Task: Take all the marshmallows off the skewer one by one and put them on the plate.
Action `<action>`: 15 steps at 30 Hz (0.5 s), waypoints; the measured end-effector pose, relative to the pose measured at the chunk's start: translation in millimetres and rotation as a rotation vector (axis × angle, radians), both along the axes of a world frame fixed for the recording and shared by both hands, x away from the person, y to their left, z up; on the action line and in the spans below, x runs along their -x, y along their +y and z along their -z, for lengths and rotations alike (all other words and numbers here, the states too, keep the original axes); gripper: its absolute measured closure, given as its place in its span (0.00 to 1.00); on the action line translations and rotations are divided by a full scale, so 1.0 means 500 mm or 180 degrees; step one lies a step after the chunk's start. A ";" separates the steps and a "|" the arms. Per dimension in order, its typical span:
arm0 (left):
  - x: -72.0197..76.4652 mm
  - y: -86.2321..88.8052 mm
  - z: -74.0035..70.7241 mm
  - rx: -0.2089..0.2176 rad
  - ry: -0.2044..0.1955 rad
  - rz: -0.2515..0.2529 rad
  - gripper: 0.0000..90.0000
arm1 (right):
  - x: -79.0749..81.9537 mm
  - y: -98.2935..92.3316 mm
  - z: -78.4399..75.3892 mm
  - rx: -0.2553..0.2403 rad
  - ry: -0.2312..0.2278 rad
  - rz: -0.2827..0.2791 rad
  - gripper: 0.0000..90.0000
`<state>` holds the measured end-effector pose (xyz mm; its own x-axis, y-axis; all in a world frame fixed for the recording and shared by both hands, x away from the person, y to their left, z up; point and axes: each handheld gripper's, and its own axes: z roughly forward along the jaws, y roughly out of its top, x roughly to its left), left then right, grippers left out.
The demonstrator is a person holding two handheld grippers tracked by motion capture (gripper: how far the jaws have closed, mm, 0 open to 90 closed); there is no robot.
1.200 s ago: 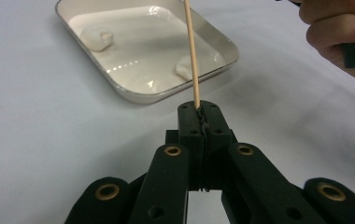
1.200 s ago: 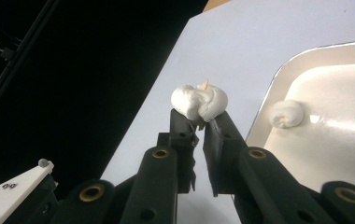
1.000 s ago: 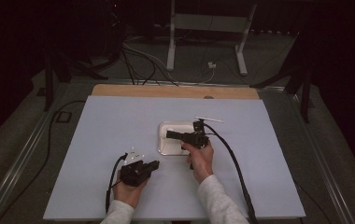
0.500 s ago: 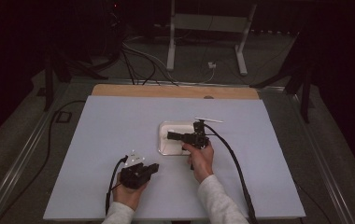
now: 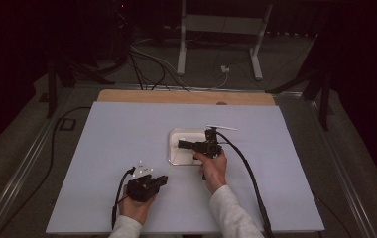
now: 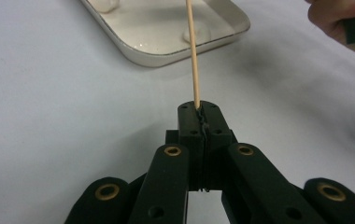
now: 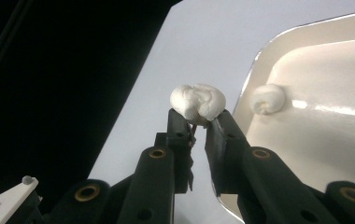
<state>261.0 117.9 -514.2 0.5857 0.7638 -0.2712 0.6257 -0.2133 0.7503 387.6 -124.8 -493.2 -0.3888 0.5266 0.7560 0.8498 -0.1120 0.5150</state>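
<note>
My left gripper [image 6: 202,109] is shut on a thin wooden skewer [image 6: 193,51], which sticks out past its tips toward the white tray [image 6: 166,53]. In the high view that gripper [image 5: 159,179] sits at the near left of the table. My right gripper [image 7: 199,119] is shut on a soft white marshmallow-like lump [image 7: 198,101], pinched at the jaw tips and held over the tray's left edge [image 7: 255,60]. Another white lump [image 7: 268,98] lies in the tray. In the high view the right gripper [image 5: 181,145] points left across the tray [image 5: 176,157].
The pale blue table [image 5: 127,129] has open room to the left and the far side of the tray. A wooden strip [image 5: 176,96] runs along its far edge. Each gripper trails a black cable [image 5: 248,173]. Stand legs [image 5: 181,49] and cables lie on the floor beyond.
</note>
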 end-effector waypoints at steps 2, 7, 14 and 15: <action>0.001 -0.001 0.001 -0.0010 0.0008 0.0002 1.00 | -0.001 -0.003 0.002 -0.0006 0.0006 0.0012 0.89; 0.009 0.003 0.004 -0.0079 0.0044 0.0043 1.00 | -0.013 -0.029 -0.011 -0.0043 -0.0024 0.0163 0.90; 0.007 0.006 -0.005 0.0046 -0.0022 0.0017 1.00 | -0.019 -0.057 -0.005 0.0128 0.0075 0.0173 0.82; 0.006 0.007 -0.006 0.0053 -0.0027 0.0017 1.00 | -0.020 -0.058 0.002 0.0122 0.0110 0.0166 0.79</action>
